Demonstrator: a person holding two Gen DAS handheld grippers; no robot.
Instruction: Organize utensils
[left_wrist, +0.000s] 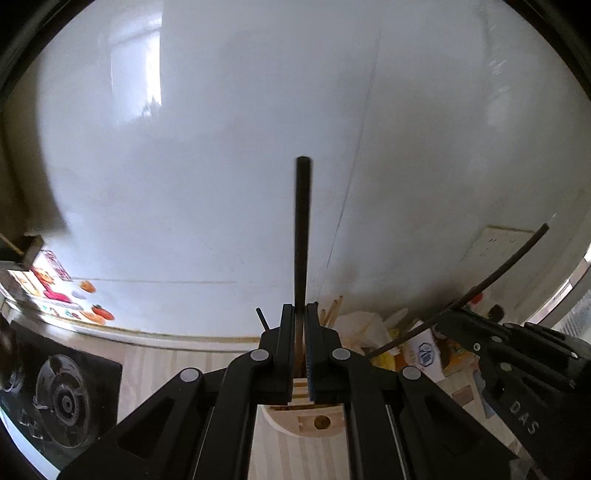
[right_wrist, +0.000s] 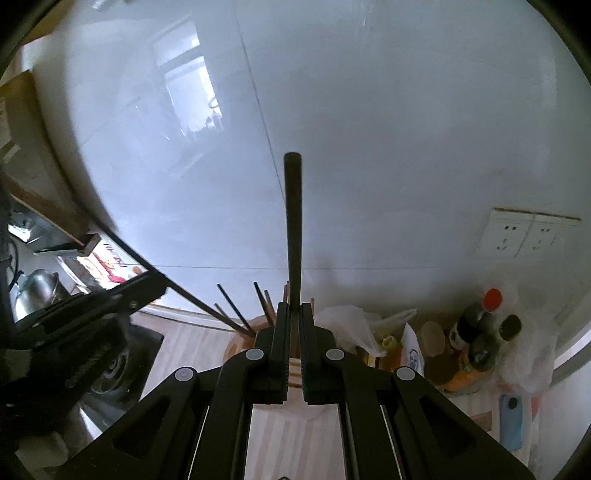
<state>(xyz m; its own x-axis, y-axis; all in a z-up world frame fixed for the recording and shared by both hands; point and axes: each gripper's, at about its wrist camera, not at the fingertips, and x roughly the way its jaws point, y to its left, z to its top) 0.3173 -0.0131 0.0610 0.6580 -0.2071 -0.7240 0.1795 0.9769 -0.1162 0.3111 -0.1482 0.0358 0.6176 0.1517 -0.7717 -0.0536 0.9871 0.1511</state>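
My left gripper (left_wrist: 299, 314) is shut on a black chopstick (left_wrist: 302, 229) that stands upright above a wooden holder (left_wrist: 306, 421). My right gripper (right_wrist: 293, 314) is shut on a second black chopstick (right_wrist: 293, 221), also upright, above a round wooden utensil holder (right_wrist: 240, 343) with several chopsticks (right_wrist: 236, 306) leaning in it. The right gripper (left_wrist: 454, 317) with its chopstick shows at the right of the left wrist view. The left gripper (right_wrist: 147, 284) with its chopstick shows at the left of the right wrist view.
A white tiled wall (right_wrist: 369, 110) stands close ahead. A black gas hob (left_wrist: 62, 398) lies at left. Plastic bags (right_wrist: 351, 325), sauce bottles (right_wrist: 476, 325) and a blue object (right_wrist: 511, 421) crowd the right of the wooden counter. Wall sockets (right_wrist: 524, 234) sit at right.
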